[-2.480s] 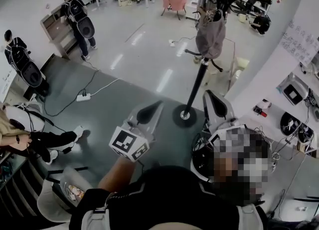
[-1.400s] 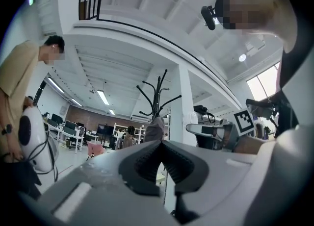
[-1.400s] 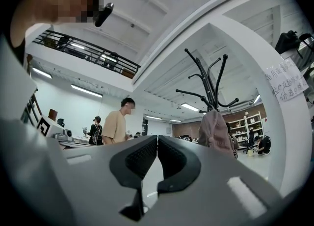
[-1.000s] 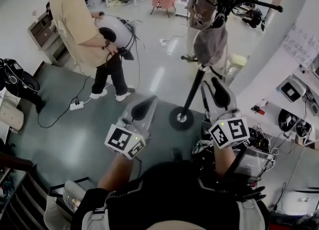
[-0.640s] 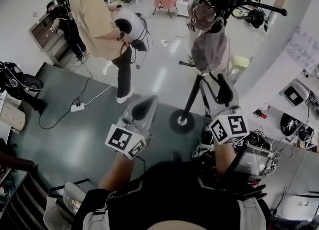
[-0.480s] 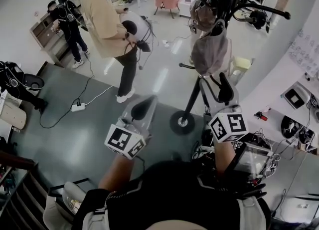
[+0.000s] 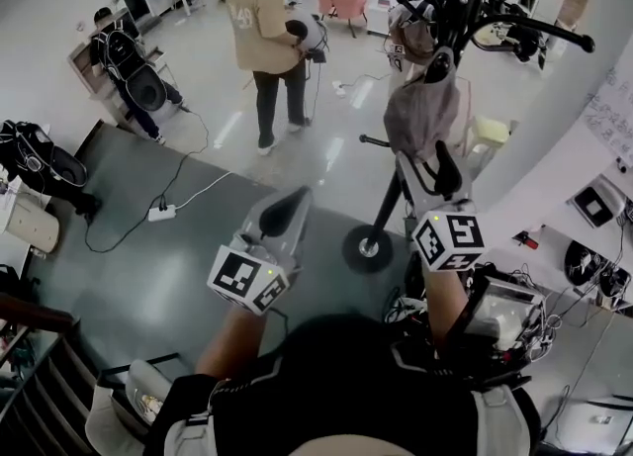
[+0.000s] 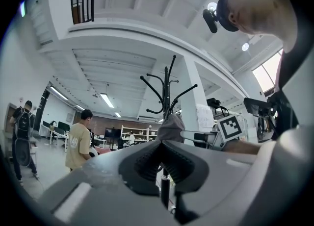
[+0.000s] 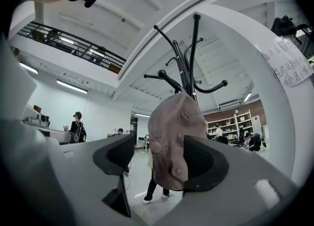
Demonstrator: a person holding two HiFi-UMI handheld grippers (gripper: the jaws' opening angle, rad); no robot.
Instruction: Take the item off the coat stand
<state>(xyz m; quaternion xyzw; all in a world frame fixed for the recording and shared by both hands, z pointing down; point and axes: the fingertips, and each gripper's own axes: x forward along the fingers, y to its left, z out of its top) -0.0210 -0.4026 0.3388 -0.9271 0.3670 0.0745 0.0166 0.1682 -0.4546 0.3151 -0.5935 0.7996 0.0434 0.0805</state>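
The right gripper (image 9: 162, 162) is holding its dark padded fingers (image 9: 203, 163) spread wide, having just been opening, and they are pressing on nothing. Straight ahead of them and a little above, the dusty-pink cloth cap (image 9: 171, 141) is hanging by its top from a hook of the tall black metal coat stand (image 7: 385, 209).

In the right gripper view the cap's lower half is showing in the gap, crowding the finger at that view's right. I cannot tell whether it is already between the pads or just beyond their tips. Its long axis is running up and down while the fingers are parting side to side, so they are lining up to pinch across its width.

The left gripper (image 8: 164, 165) is sitting well to the left of the stand, fingers closed together on nothing. The right one is therefore looking nearer and likelier to take the cap, by pushing forward and then lifting.
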